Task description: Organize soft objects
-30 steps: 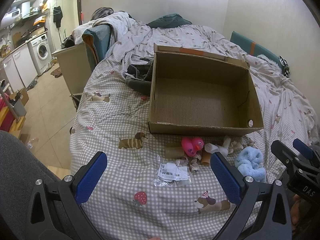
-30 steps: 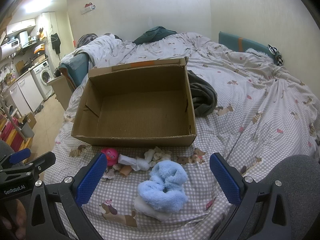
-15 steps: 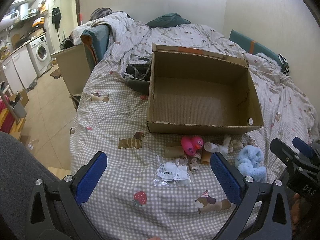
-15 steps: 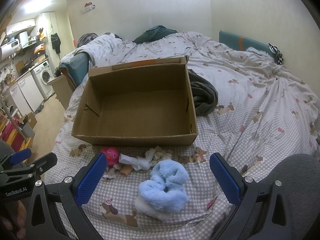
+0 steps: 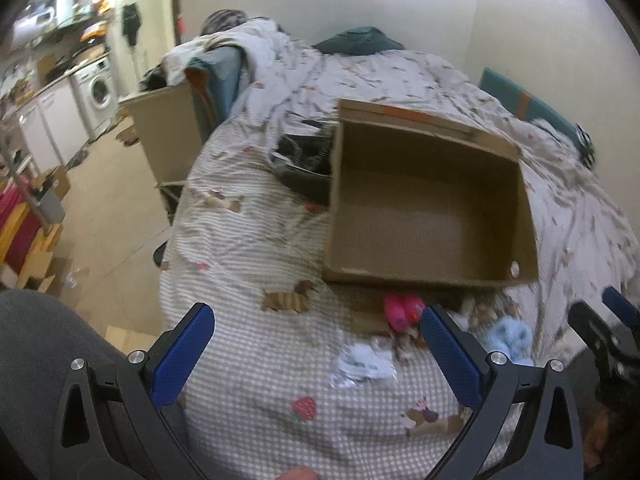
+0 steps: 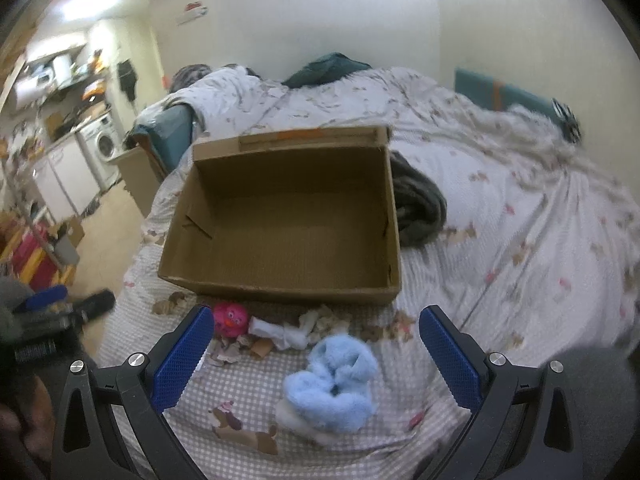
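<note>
Soft objects lie scattered on the bed just in front of my two sets of tongs. My right tongs are spread wide and hold nothing; between their blue pads sits a fluffy light-blue plush, resting partly on something white that I cannot make out. Just beyond it lie a white cloth bundle and a pink round toy, close to the left pad, with small brown and white scraps around them.

My left tongs are also spread wide and empty, hovering over the checked bedspread. Between their pads I see a crumpled clear packet with a white label, near the right pad. This view is blurred, so finer detail escapes me.

Past the pile, an open cardboard box stands on the bed with nothing visible inside, its near wall just beside the toys. A dark grey garment lies touching the box's far right corner. Farther off, off the bed to the left, a washing machine stands against the wall.
</note>
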`<state>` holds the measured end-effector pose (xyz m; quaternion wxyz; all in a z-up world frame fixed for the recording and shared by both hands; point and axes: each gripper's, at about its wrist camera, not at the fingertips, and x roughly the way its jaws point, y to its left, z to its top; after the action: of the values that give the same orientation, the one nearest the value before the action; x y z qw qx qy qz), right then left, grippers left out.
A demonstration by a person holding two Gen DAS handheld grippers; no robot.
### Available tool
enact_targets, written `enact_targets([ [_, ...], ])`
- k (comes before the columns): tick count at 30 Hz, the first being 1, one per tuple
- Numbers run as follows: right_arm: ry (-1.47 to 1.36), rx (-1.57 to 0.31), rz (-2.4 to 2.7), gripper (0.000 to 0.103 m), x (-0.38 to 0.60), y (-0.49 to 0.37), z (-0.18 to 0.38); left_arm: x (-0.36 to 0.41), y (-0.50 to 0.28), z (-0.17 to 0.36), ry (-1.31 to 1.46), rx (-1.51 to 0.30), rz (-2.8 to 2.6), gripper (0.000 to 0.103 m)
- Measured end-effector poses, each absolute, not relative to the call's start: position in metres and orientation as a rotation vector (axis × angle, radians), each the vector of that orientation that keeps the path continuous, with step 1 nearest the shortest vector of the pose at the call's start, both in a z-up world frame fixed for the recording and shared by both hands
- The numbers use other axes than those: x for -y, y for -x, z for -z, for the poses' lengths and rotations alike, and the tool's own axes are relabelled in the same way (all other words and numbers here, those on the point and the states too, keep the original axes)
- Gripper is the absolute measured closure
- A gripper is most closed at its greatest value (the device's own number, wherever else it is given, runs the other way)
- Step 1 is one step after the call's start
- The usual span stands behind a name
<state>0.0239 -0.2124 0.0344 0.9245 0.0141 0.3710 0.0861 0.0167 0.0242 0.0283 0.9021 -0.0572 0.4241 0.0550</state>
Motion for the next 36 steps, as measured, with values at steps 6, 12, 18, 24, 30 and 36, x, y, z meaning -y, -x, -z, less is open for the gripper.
enact_targets([
  [6, 0.015, -0.783, -0.227, 0.000, 0.215, -0.037, -0.052, -0.046, -0.043, -0.041, 0.153, -0.930, -0.142, 0.000],
  [12, -0.042, -0.933, -0.264, 0.000, 0.228, -0.057, -0.041, -0.032, -0.076, 0.008, 0.166, -1.229, 0.004, 0.001],
  [18, -0.125, -1.104, -0.245, 0.000, 0.244, -0.074, -0.005, -0.007, -0.088, 0.081, 0.095, -1.402, 0.049, 0.037],
  [24, -0.144, -1.144, -0.233, 0.000, 0.247, -0.074, 0.014, -0.002, -0.088, 0.105, 0.106, -1.451, 0.072, 0.057],
  [30, -0.194, -1.152, -0.227, 0.000, 0.248, -0.077, 0.022, -0.004, -0.081, 0.103, 0.156, -1.424, 0.103, 0.081],
  [36, -0.235, -1.149, -0.234, 0.000, 0.252, -0.078, 0.022, -0.025, -0.071, 0.058, 0.172, -1.319, 0.047, 0.084],
])
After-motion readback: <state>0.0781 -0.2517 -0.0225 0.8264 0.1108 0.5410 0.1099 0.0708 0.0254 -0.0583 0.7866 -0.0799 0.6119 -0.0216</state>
